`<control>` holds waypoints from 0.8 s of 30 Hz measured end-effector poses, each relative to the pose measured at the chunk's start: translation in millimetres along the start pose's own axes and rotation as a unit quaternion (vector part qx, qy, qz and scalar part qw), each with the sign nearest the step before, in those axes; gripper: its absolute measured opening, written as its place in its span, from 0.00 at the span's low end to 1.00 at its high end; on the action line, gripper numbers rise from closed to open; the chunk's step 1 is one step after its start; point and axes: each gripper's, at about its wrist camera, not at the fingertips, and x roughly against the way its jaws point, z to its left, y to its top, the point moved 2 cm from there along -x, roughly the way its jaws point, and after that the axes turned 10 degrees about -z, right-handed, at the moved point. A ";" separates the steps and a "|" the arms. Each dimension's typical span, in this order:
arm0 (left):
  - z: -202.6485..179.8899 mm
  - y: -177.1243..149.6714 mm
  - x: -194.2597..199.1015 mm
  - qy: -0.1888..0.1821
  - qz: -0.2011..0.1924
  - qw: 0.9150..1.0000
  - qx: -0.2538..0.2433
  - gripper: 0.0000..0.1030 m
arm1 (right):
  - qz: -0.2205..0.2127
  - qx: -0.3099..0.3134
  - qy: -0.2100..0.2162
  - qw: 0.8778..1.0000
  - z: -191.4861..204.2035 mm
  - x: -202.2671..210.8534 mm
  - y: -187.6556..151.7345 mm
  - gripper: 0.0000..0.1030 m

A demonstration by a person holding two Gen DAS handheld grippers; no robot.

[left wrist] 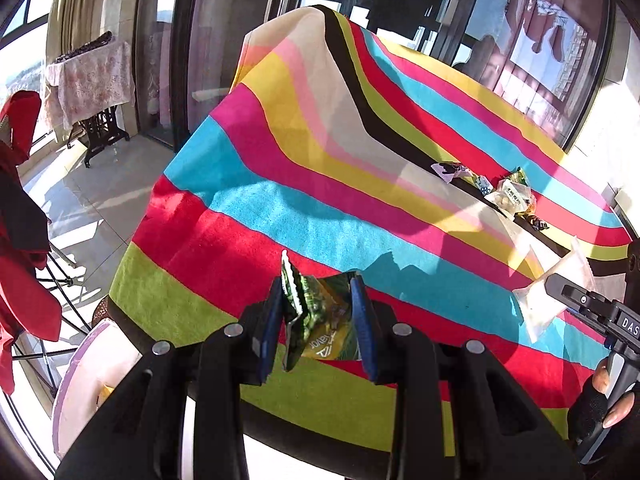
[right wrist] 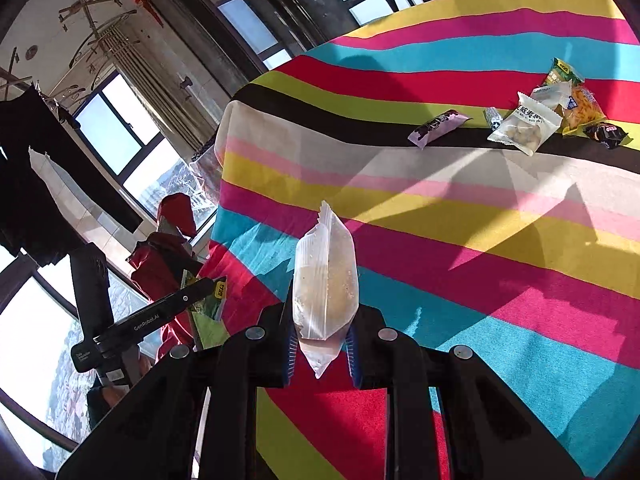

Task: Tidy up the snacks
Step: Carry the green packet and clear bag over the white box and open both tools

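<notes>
My left gripper is shut on a green and yellow snack packet, held above the near edge of the striped tablecloth. My right gripper is shut on a clear packet with pale food inside, standing upright over the cloth. Each view shows the other gripper from the side: the right gripper with its clear packet, the left gripper with its green packet. A pile of snacks lies at the far right, with a purple packet beside it.
A round white container with a lilac rim sits below the table's near left corner. Red clothes hang on a rack at the left. A small lace-covered table stands by the windows. Glass doors run behind the table.
</notes>
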 end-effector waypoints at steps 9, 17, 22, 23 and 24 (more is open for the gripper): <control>25.2 -23.7 16.7 -0.026 0.003 0.999 0.040 0.32 | 0.017 -0.029 0.066 0.997 26.4 -15.3 -28.1 0.20; 56.7 -39.1 39.8 -0.028 0.007 0.998 0.064 0.32 | 0.048 0.021 0.084 0.995 61.0 -22.6 -49.0 0.20; 89.6 -56.0 68.0 0.004 0.008 0.997 0.082 0.32 | 0.079 0.058 0.115 0.989 93.8 -31.8 -69.7 0.21; 95.4 -59.2 72.6 0.016 0.010 0.997 0.079 0.32 | 0.089 0.070 0.123 0.986 101.1 -33.9 -75.5 0.21; 101.5 -63.0 76.4 0.027 0.014 0.997 0.077 0.32 | 0.097 0.088 0.127 0.983 109.3 -36.0 -82.4 0.21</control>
